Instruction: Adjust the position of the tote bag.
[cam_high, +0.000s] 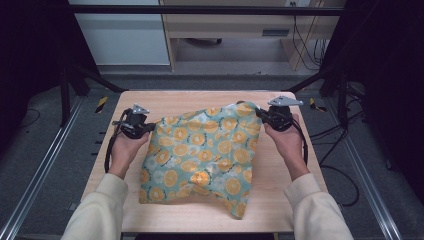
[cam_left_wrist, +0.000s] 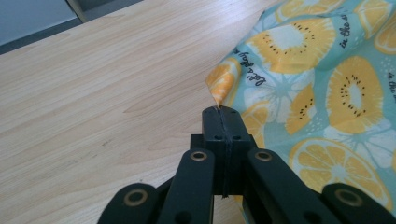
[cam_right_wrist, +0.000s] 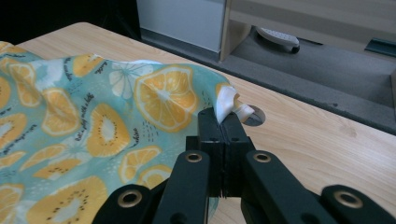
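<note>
Soft, crumpled teal cloth (cam_high: 202, 152) printed with orange slices sprawls across the pale wood-grain desk (cam_high: 300, 200); left tongs (cam_high: 148, 128) and right tongs (cam_high: 259, 113) each pinch a far corner.

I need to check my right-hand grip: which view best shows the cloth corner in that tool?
The right gripper view: the cloth corner sits pinched between the shut jaws, close up. The high view shows it small beside the right tool. The left gripper view shows the cloth's other corner.
</note>
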